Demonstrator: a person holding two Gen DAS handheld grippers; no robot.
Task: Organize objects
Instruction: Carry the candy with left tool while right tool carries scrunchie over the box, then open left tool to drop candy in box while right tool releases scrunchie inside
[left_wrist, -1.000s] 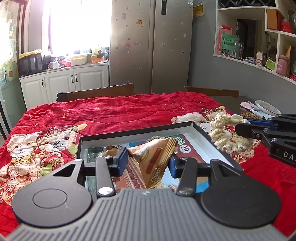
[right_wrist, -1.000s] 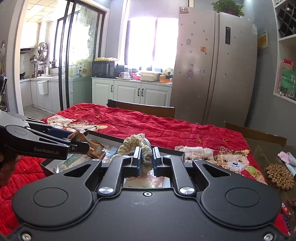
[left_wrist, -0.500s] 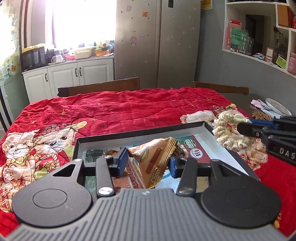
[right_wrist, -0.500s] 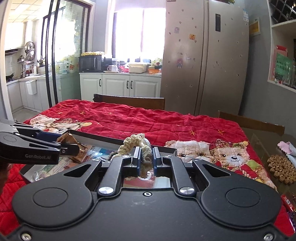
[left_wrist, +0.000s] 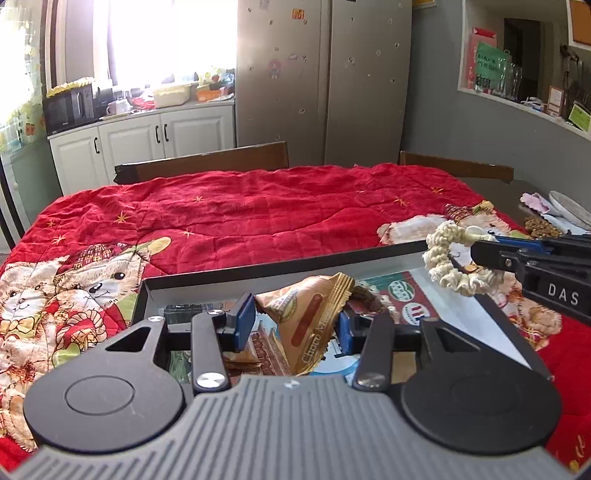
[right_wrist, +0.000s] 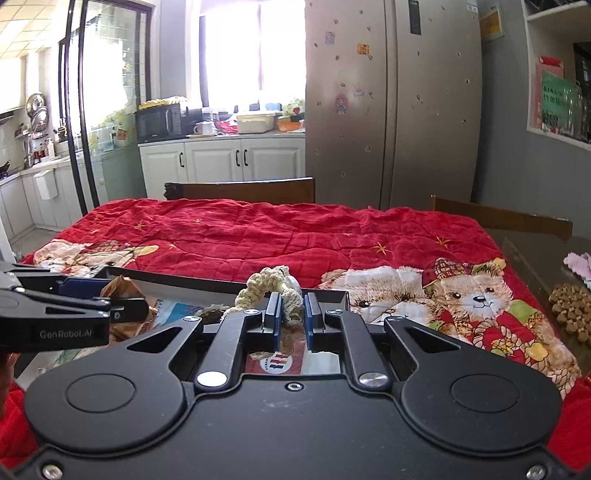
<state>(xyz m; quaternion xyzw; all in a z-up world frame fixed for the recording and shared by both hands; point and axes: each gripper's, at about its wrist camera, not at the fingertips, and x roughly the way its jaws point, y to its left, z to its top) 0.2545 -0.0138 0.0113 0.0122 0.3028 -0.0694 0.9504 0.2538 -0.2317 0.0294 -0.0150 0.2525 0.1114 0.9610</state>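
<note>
Snack packet (left_wrist: 314, 314) first, at the left: one tan wrapper stands between the blue pads of the left claw (left_wrist: 295, 325), whose jaws sit wide apart. The right pad seems to touch the wrapper's edge and the left pad stands clear of it, so I cannot tell whether it is truly gripped or only resting there. It hangs over the tray (left_wrist: 491, 306), a single shallow black-rimmed box lying on the red bear-print cloth (left_wrist: 258, 218) that covers the tabletop. From the right wrist view the packet shows at about nine o'clock.

Moving right, one cream knitted ring (right_wrist: 266, 286) is pinched in the right claw (right_wrist: 291, 319), its jaws drawn in close on the yarn. It hangs over the tray's right end, at about two o'clock in the left wrist view.

Judging by this, the step in hand is placing both items into the tray. The next move likely calls for lowering each claw toward the tray floor, then letting go, with the two kept apart so they do not knock.

Count: two claws, one packet, one ring, one tray; two chair backs (right_wrist: 240, 190) show beyond the tabletop.
</note>
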